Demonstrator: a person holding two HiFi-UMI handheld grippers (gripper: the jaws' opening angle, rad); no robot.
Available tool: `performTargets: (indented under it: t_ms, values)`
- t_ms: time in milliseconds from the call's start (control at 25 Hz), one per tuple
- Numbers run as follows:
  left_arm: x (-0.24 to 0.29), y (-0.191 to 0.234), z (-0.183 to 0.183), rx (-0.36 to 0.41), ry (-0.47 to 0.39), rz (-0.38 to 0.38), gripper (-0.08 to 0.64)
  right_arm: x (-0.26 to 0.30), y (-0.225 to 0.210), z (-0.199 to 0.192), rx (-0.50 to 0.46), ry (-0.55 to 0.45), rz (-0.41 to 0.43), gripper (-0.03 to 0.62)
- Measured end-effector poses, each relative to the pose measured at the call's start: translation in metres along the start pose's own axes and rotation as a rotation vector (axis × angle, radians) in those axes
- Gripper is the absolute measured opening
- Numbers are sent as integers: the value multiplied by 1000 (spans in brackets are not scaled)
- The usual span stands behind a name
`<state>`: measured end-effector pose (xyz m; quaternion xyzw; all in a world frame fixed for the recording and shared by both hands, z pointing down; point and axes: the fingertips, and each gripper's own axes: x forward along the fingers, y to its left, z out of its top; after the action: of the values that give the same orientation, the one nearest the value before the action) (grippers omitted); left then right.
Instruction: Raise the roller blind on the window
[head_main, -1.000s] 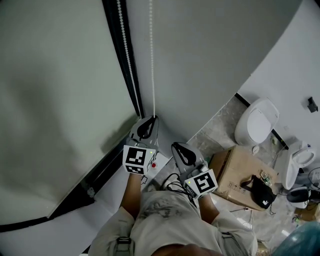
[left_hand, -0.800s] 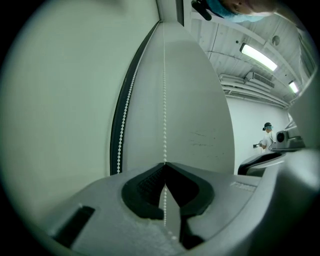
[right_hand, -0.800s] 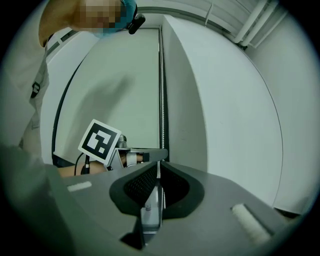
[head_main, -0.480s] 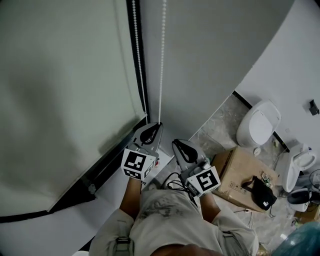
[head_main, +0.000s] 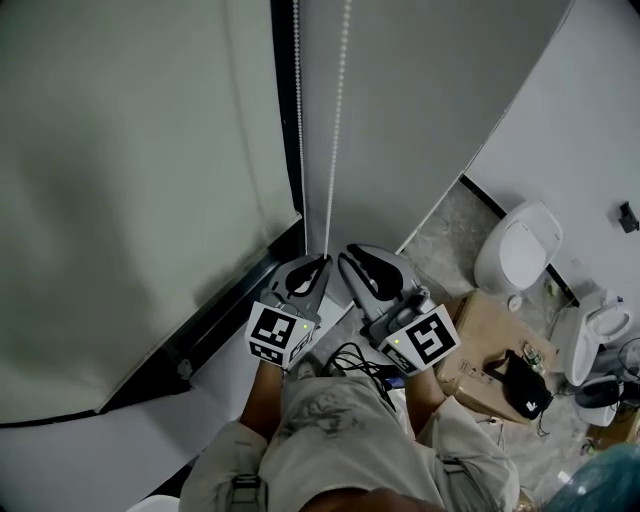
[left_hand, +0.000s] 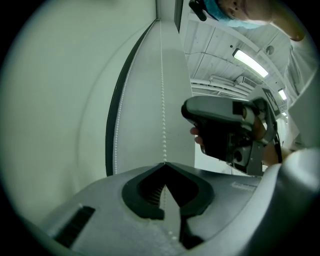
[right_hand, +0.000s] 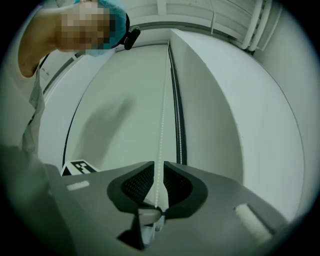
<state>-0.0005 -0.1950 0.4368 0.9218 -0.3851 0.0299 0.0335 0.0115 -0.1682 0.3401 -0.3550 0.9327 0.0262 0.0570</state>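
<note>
The pale roller blind (head_main: 130, 200) hangs at the left, its bottom edge near the black window frame (head_main: 200, 335). Two strands of white bead chain run down beside it: one (head_main: 297, 100) along the frame, the other (head_main: 337, 130) ending at my grippers. My left gripper (head_main: 320, 260) is shut on this strand, and in the left gripper view its tips (left_hand: 164, 164) meet around the beads (left_hand: 163, 100). My right gripper (head_main: 348, 258) sits just right of it. In the right gripper view its jaws (right_hand: 159, 167) stand slightly apart with the chain (right_hand: 162, 110) running through the gap.
The white sill (head_main: 150, 440) lies below the frame. On the tiled floor to the right stand a toilet (head_main: 515, 245), a cardboard box (head_main: 480, 345) with a black bag (head_main: 520, 385) on it, and a second toilet (head_main: 590, 330). Cables hang by my waist (head_main: 355, 360).
My right gripper has risen from below and come in beside the left one, with the chain now between its jaws. The left gripper has stayed shut on the chain.
</note>
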Motion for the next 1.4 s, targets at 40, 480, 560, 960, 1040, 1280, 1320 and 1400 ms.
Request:
performTargets:
  t_ms: [40, 480, 560, 960, 1040, 1280, 1320, 1400]
  values:
    - [-2, -2, 0, -2, 0, -1, 8, 3, 1, 7, -2, -11, 9, 71]
    - [-18, -11, -8, -21, -23, -5, 8, 26, 10, 46, -3, -63, 77, 95]
    - [-20, -15, -11, -22, -28, -6, 8, 27, 12, 48, -5, -67, 84, 95]
    - [-25, -16, -16, -37, -33, -14, 8, 42, 16, 56, 18, -71, 111, 15]
    - [-26, -15, -17, -47, -31, -13, 8, 42, 17, 55, 17, -69, 122, 12]
    - [-27, -12, -23, -71, -30, -26, 8, 40, 19, 48, -20, -81, 115, 12]
    - [-27, -12, -26, -75, -30, -30, 8, 40, 19, 46, -27, -78, 114, 12]
    - [-25, -12, -35, -82, -23, -36, 8, 39, 19, 38, -30, -69, 114, 12]
